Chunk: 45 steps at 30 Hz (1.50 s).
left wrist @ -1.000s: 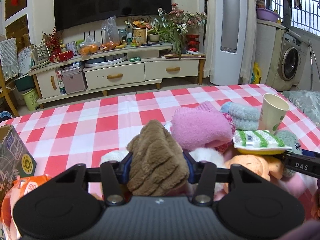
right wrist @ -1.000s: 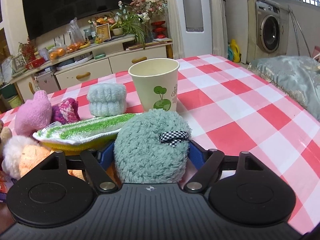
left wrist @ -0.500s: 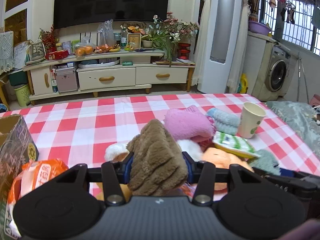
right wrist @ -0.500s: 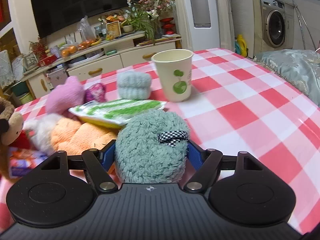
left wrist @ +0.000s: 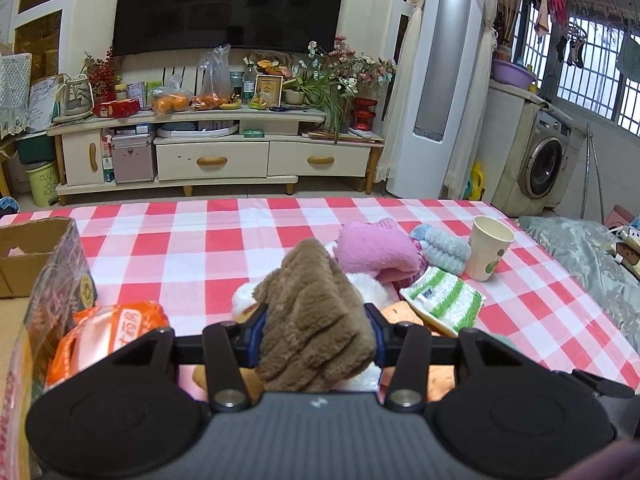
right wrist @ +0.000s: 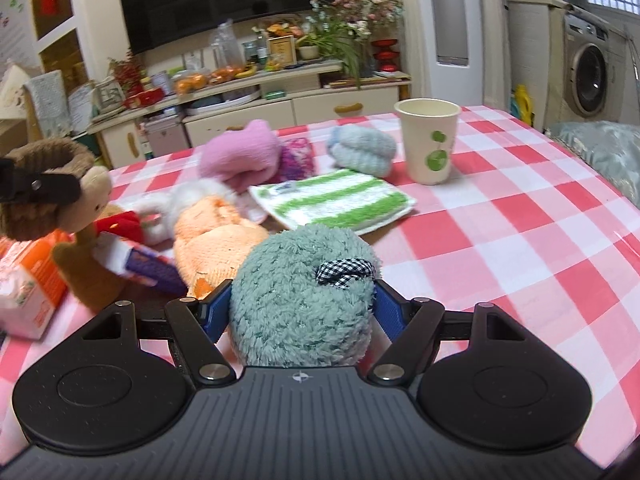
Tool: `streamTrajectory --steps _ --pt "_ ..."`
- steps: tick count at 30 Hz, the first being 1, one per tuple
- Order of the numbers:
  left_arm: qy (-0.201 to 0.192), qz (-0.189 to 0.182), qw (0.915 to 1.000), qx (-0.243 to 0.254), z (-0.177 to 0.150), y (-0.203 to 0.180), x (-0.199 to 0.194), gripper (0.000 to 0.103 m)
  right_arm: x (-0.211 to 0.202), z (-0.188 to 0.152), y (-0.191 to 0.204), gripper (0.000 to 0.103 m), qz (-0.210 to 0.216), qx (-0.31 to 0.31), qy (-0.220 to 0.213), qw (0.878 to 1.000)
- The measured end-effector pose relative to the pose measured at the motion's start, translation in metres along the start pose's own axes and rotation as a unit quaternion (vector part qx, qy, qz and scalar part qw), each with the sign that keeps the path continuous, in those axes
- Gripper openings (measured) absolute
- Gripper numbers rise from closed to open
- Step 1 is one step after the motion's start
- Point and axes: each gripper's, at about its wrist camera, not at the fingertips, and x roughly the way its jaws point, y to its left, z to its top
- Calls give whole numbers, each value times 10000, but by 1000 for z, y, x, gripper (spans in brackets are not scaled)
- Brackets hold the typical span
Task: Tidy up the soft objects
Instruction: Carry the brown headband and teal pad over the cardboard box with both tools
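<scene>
Two items lifted: left gripper (left wrist: 316,334) jaws clamp brown plush (left wrist: 314,320), right gripper (right wrist: 302,306) jaws clamp teal puff (right wrist: 298,300); several soft items remain on counter (right wrist: 520,240).

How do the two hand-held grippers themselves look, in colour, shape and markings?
Both are alike. The left gripper and the right gripper each have a dark grey ribbed body with a small white mark at its front edge, two round black discs at the sides, black linkage bars with silver screws, and blue pads inside the fingers. No cables or sleeves show.
</scene>
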Motion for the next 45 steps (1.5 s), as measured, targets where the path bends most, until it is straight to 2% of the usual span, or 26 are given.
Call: streamTrajectory --steps 18,31,38,45 --pt "-261 2 9992 -294 -2 35 -35 48 -12 11 34 85 428 -859 -388 9946" --pt "-493 64 9969 -606 2 65 -55 48 -20 25 55 85 787 -1065 -785 9881" --pt "-660 294 9939 -832 2 92 -70 49 -17 35 84 85 1160 -1208 -886 9819" --pt "-769 830 9849 -1308 -4 144 -86 50 -15 44 126 85 1774 -1394 -895 9701"
